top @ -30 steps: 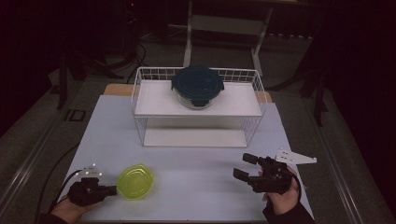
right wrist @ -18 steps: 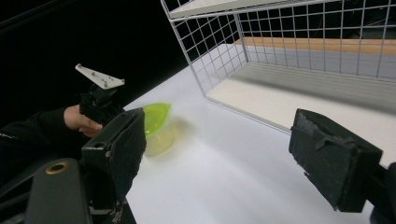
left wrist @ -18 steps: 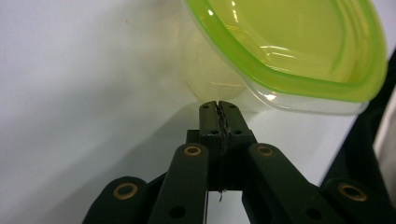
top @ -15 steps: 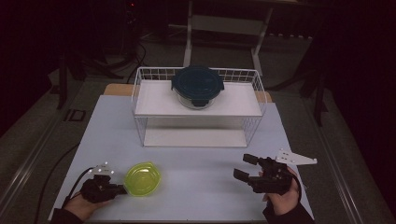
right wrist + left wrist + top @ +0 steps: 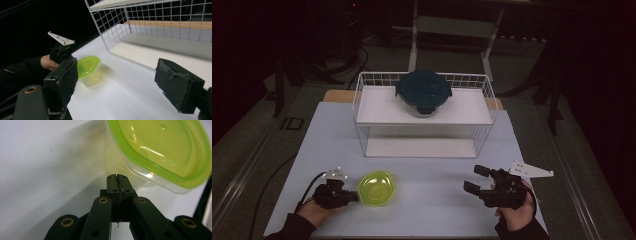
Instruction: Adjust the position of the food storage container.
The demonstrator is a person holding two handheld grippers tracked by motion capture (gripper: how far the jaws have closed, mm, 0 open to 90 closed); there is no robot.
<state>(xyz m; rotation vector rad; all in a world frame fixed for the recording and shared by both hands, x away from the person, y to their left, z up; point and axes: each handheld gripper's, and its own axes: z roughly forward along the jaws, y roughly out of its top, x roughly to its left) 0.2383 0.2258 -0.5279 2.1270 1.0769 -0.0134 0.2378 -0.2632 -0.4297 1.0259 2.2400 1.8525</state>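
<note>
Now the left gripper (image 5: 348, 196), fingers clenched empty, has pushed the yellow-green translucent plastic container (image 5: 376, 187) rightward; its base is blurred.

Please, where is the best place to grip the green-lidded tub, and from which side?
Probably the lid's protruding rim on the tub, approached level from the left, where the shut left gripper sits. The rim overhangs the clear body, giving the jaws a thin edge; the body looks too wide.

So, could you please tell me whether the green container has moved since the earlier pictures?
Yes. The green container has shifted rightward across the table, toward the middle below the fixed wire rack, with the shut left tool against it.
</note>
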